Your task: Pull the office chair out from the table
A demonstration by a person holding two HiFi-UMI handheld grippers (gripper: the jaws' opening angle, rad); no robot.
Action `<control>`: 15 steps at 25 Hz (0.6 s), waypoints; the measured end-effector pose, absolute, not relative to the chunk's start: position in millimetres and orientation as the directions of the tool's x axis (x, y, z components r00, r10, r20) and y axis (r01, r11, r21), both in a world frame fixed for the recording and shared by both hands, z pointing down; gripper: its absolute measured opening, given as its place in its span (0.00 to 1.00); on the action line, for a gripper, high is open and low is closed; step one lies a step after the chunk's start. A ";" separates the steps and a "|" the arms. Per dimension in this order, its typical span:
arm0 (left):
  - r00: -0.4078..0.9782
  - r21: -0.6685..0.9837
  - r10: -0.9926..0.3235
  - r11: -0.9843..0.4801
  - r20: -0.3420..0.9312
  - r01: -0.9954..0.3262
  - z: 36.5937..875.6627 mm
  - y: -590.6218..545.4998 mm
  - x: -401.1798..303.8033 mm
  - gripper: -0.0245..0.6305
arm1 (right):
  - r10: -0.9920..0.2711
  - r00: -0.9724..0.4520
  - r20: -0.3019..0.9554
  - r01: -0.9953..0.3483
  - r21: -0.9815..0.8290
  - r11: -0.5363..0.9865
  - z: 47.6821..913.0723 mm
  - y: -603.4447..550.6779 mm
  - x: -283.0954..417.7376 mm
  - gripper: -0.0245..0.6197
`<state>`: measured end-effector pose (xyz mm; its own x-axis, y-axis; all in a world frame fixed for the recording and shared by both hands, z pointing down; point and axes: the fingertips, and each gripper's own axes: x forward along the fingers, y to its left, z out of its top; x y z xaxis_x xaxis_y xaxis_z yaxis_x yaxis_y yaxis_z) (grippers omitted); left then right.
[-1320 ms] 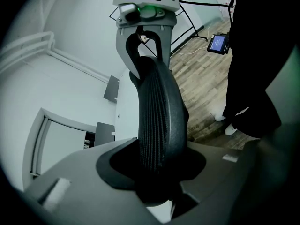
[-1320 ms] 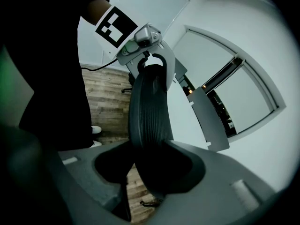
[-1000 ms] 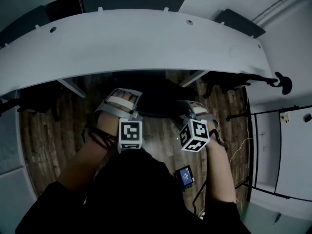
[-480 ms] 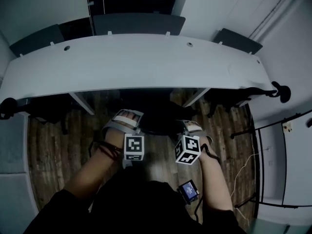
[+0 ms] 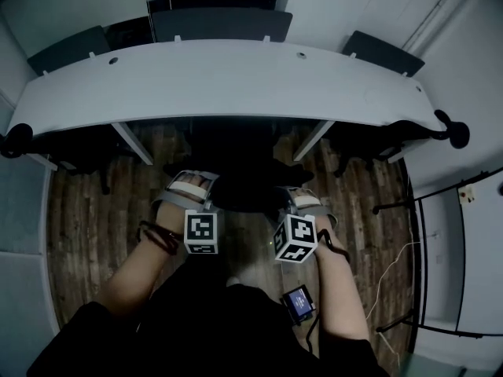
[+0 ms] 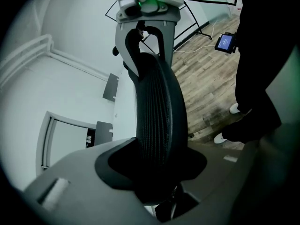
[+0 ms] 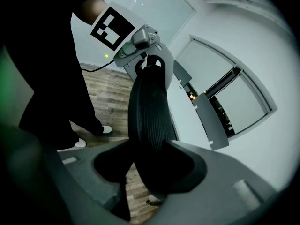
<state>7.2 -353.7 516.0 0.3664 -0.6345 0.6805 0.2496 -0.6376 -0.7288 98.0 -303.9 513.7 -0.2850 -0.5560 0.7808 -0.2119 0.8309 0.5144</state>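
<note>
both left claw [image 5: 191,187] and right claw [image 5: 303,203] astride office chair backrest [image 5: 245,190]

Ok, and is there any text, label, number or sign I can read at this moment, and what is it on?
No readable text anywhere.
left marker cube: black-and-white square pattern, no letters.
right marker cube: the same, pattern only.
small blue screen: lit, but too small to read.
office chair: no label showing.
</note>
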 end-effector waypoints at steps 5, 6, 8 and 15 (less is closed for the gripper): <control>0.334 -0.724 -0.646 -0.652 0.687 0.226 516.8 -309.2 20.3 0.34 | -0.558 -0.300 0.773 -0.184 0.527 0.829 515.5 -262.7 114.0 0.34; 0.327 -0.726 -0.652 -0.651 0.684 0.220 517.5 -299.5 20.6 0.34 | -0.563 -0.302 0.769 -0.179 0.535 0.826 516.2 -253.2 114.8 0.34; 0.314 -0.731 -0.664 -0.648 0.679 0.213 525.1 -267.9 16.3 0.34 | -0.570 -0.308 0.762 -0.170 0.546 0.821 522.4 -221.4 110.6 0.34; 0.298 -0.697 -0.633 -0.679 0.715 0.229 524.3 -226.8 14.5 0.35 | -0.562 -0.313 0.766 -0.163 0.539 0.826 518.5 -182.7 109.7 0.34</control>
